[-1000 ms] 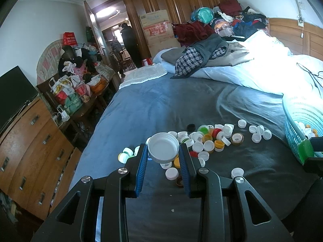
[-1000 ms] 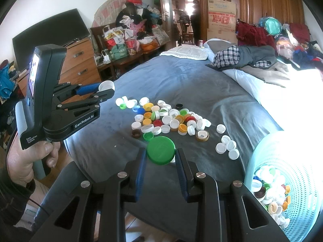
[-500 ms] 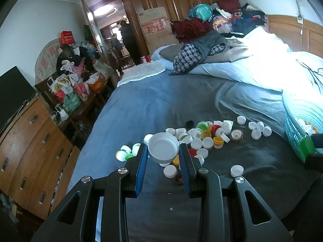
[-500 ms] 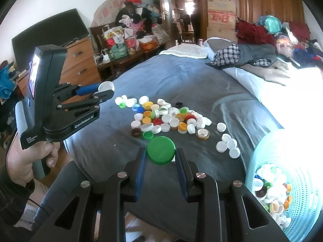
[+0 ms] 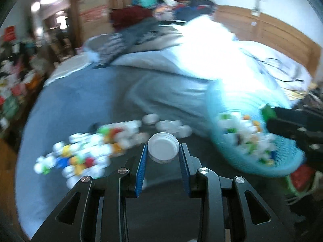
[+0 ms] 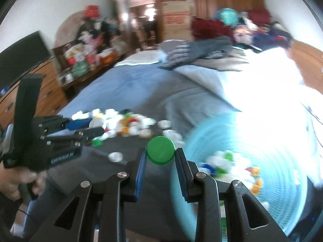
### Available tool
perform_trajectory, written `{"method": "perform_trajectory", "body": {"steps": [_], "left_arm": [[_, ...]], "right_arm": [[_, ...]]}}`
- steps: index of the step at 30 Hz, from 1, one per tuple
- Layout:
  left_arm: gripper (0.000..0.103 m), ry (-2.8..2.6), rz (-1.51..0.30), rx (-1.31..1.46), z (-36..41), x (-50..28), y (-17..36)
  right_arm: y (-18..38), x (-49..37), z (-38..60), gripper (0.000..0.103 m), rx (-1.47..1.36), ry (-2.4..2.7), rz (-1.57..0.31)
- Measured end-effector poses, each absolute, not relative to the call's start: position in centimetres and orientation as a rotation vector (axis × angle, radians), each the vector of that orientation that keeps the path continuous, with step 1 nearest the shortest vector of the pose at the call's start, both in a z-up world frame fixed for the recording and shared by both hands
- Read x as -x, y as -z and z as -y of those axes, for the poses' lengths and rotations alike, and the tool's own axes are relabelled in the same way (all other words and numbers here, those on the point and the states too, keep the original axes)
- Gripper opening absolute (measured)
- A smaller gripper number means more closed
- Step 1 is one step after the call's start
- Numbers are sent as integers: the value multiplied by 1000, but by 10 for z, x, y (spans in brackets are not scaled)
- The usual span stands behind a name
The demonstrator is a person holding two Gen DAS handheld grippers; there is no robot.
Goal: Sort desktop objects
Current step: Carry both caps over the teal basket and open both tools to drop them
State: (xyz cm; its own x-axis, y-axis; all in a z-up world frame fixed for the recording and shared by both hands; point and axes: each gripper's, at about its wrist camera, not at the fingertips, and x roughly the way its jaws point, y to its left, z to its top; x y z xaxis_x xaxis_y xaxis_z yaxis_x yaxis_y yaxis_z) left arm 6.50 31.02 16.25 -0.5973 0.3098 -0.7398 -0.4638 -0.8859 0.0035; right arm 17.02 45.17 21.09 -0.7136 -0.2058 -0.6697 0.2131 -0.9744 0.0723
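My left gripper (image 5: 163, 152) pinches a white cap (image 5: 163, 150) and my right gripper (image 6: 160, 154) a green cap (image 6: 160, 150), both raised beside the turquoise basket (image 6: 278, 207) on the bed.

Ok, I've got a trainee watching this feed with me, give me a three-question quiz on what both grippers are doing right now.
1. What does the left gripper hold?
2. True or false: the right gripper is empty.
3. Where do most loose caps lie in the left wrist view: A) left of the white cap, B) inside the basket, C) on the white quilt?

Key:
1. A white cap, open side facing the camera, clamped between the blue pads.
2. False. It is shut on a green cap.
3. A. They lie on the dark blanket; the basket holds others that are already sorted.
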Motion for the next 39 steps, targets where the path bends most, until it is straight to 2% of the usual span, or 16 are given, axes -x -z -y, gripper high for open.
{"method": "perform_trajectory", "body": {"steps": [8,14,27,39], "left_arm": [[27,-2300,-303,1069,-407,-63,-168],[27,-2247,-338,1073,-442,-66,-164],[27,-2220,-386,1072,-466,-67,-158],[27,-2216,-400,1064,-470,-68,-159]], "right_arm": [[-209,-174,-524,32,-1149,2913,7],[-209,-180,-549,32,-1160,2982,-36],[-215,-181,-563,32,-1133,3084,-178],[-215,-182,-562,32,-1128,3085,-173]]}}
